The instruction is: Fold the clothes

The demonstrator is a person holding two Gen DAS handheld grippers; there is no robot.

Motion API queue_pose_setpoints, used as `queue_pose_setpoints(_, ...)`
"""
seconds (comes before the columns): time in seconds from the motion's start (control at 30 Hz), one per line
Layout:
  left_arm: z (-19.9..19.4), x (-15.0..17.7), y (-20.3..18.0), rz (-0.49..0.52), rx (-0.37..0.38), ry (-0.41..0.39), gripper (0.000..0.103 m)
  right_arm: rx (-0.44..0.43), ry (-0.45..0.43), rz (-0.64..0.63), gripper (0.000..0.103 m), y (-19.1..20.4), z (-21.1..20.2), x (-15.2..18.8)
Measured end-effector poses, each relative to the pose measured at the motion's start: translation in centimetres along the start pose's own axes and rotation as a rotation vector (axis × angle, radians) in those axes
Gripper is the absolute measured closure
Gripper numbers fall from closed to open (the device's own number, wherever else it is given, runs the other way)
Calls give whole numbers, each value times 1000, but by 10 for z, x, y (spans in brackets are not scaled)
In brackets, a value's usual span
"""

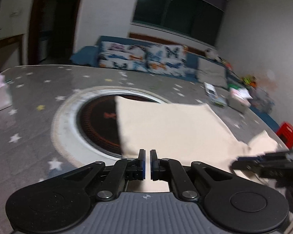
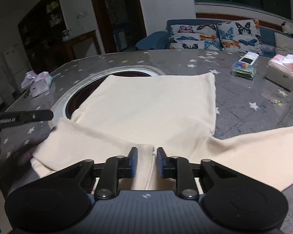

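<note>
Right wrist view: we hold the right tool (image 2: 145, 160) with fingers apart astride a seam of the cream garment (image 2: 152, 105), spread on the star-patterned surface (image 2: 244, 105) partly over a round recess (image 2: 68, 105); our left tool (image 1: 147, 162), nearly together, grips nothing.

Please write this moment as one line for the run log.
task: fold clothes | cream garment flat on star table, one sleeve folded in | left gripper nearly shut, holding nothing seen | right gripper open over near edge
</note>
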State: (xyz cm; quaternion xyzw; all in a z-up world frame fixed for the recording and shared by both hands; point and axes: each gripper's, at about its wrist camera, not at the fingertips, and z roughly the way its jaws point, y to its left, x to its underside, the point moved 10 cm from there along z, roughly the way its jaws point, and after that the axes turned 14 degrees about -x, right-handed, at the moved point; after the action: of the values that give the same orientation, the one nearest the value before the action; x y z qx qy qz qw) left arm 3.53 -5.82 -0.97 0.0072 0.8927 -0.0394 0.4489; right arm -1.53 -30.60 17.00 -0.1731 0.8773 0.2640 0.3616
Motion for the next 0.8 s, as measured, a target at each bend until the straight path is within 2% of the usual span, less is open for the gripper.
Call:
queue_pose_setpoints(0.07,6,5,-9,32,14,16,98,-1,10,-2,82,-1,3,1)
queue_pose_setpoints(0.13,12,10,-14,53,8,29,98,2,-2,-30,94,2,3,-3)
queue_pose_setpoints(0.2,18,13,-14,63,-7,40,98,5,-16,-60,95,6,3,-8)
queue_pose_setpoints(0.33,24,15,-7,50,-36,48,98,7,-24,-77,94,5,6,-17)
queue_pose_setpoints(0.43,24,16,-5,55,-41,47,98,15,5,-52,88,-3,11,-11)
queue_pose_setpoints(0.53,23,16,-5,59,-45,42,98,27,-11,-59,85,-2,-1,-9)
queue_pose_setpoints(0.63,21,15,-4,55,-51,33,98,-9,-21,-98,85,13,-15,-6)
queue_pose_setpoints(0.8,24,15,-2,71,-87,22,98,-44,44,-127,86,26,-7,17)
